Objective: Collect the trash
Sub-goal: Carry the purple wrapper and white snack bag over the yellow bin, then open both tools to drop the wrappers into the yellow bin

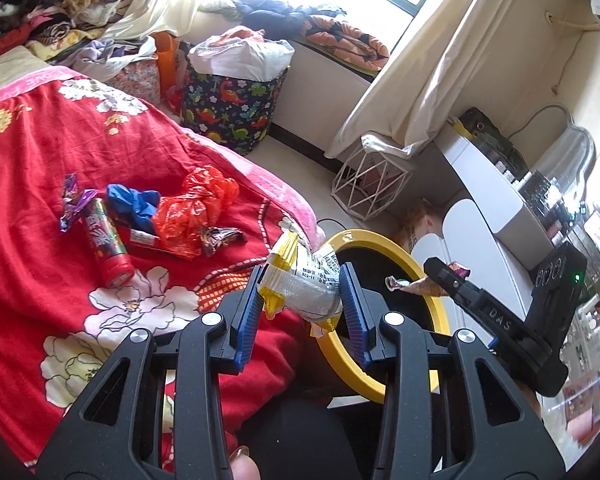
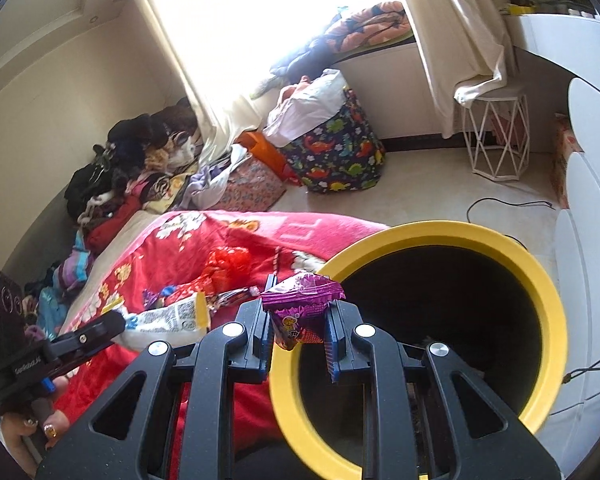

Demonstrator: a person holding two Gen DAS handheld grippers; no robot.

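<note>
Bottom of the round black bin with the yellow rim is lost in shadow — contents cannot be made out. The print on both held wrappers is too small to read.

Left gripper is clamped on a crumpled yellow-and-silver foil snack bag, held over the bed edge just beside the bin rim. Right gripper pinches a small purple foil candy wrapper, positioned at the near-left rim of the bin; in the left wrist view only the wrapper's tip shows past that gripper's fingers.

More trash lies on the red floral bedspread: a red cylindrical snack tube, a crumpled blue plastic bag, a crumpled orange-red plastic bag, and shiny purple wrapper scraps — all close together, some touching.

Room: bright window with cream curtains, washed out by glare. A dinosaur-print fabric basket stands on the pale floor, a white wire-frame stool near the curtain. Piled clothes at the bed's far end.
</note>
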